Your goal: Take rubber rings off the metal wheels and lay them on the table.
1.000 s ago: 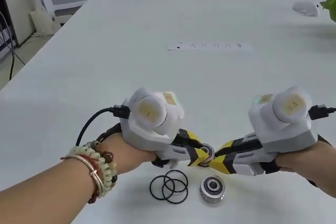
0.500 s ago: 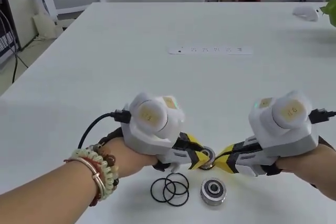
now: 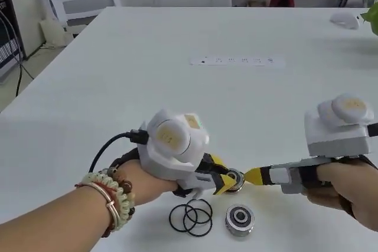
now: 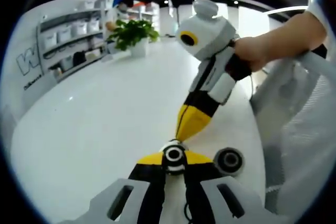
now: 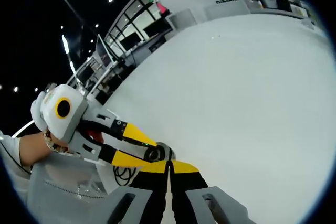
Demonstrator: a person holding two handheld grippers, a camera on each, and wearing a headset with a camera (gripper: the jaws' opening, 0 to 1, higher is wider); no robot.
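Beyond left tool (image 3: 230, 182), open table (image 3: 177, 87).

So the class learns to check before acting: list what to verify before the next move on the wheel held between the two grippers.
1. Left gripper shut firmly on the held wheel: ok.
2. Right gripper fingers closed, tips at the held wheel's edge: ok.
3. Rubber ring actually pinched by the right gripper: cannot tell.
4. Three rings lying flat on the table, apart from both grippers: ok.
5. Loose wheel beside the rings, not under the fingers: ok.
6. Bare table near the rings for laying the next one: ok.
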